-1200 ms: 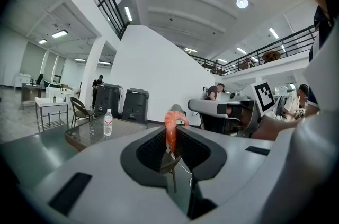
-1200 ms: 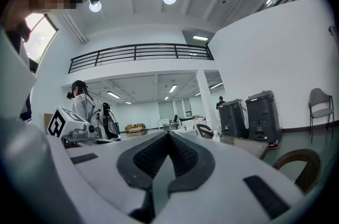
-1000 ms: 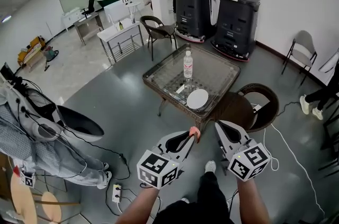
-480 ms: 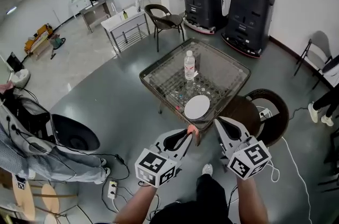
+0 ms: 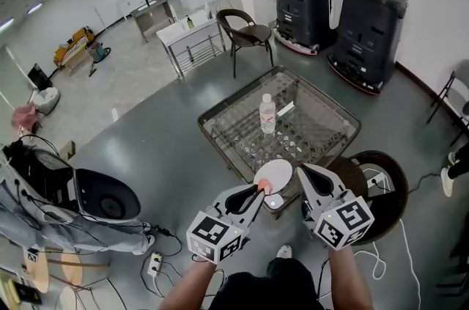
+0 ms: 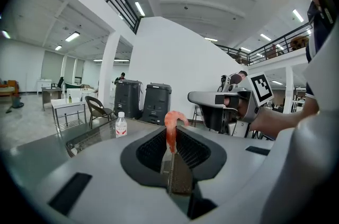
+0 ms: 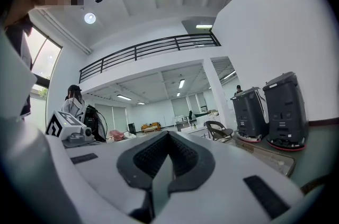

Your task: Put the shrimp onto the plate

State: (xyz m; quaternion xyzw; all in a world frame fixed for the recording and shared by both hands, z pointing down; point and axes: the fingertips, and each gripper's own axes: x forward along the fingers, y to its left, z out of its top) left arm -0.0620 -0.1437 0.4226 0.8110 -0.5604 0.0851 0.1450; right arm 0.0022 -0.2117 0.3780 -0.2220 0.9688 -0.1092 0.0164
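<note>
A pink shrimp sticks up from between the closed jaws of my left gripper. In the head view that gripper holds the shrimp at the near edge of the white plate, which lies at the front of a glass-topped wicker table. My right gripper hangs just right of the plate, jaws together, with nothing in them. Its own view shows the right gripper shut and empty, pointed up at the far hall.
A water bottle stands mid-table behind the plate. A round wicker chair is right of the table, another chair beyond it. Two black bins stand against the far wall. A dark swivel seat and cables lie left.
The table and plate have come much closer in the head view over the last second. The left gripper's tip with the shrimp now reaches the plate's near edge. Both grippers stay shut.
</note>
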